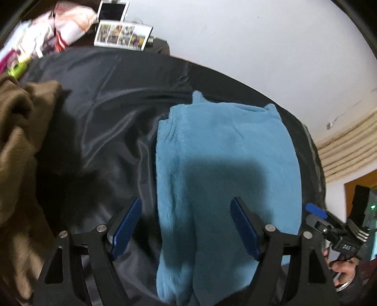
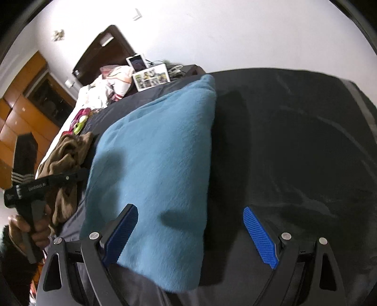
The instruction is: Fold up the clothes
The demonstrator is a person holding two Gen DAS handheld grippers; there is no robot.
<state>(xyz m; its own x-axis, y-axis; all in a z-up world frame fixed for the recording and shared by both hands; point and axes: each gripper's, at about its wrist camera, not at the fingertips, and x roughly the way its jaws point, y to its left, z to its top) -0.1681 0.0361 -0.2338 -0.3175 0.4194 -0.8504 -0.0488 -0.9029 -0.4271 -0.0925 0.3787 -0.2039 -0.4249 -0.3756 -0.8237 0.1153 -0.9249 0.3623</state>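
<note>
A folded teal fleece garment (image 1: 226,169) lies flat on the black sheet (image 1: 106,122); it also shows in the right wrist view (image 2: 160,164). My left gripper (image 1: 186,209) is open and empty, hovering over the garment's near left edge. My right gripper (image 2: 190,216) is open and empty, over the garment's near right edge. The right gripper (image 1: 315,209) shows at the right edge of the left wrist view, beside the garment. The left gripper's body (image 2: 47,181) shows at the left of the right wrist view.
A crumpled brown garment (image 1: 21,131) lies left of the teal one, also in the right wrist view (image 2: 68,164). At the head of the bed are pale pillows (image 1: 61,26), a photo frame (image 1: 122,35) and a tablet (image 1: 113,10). A wooden wardrobe (image 2: 26,98) stands behind.
</note>
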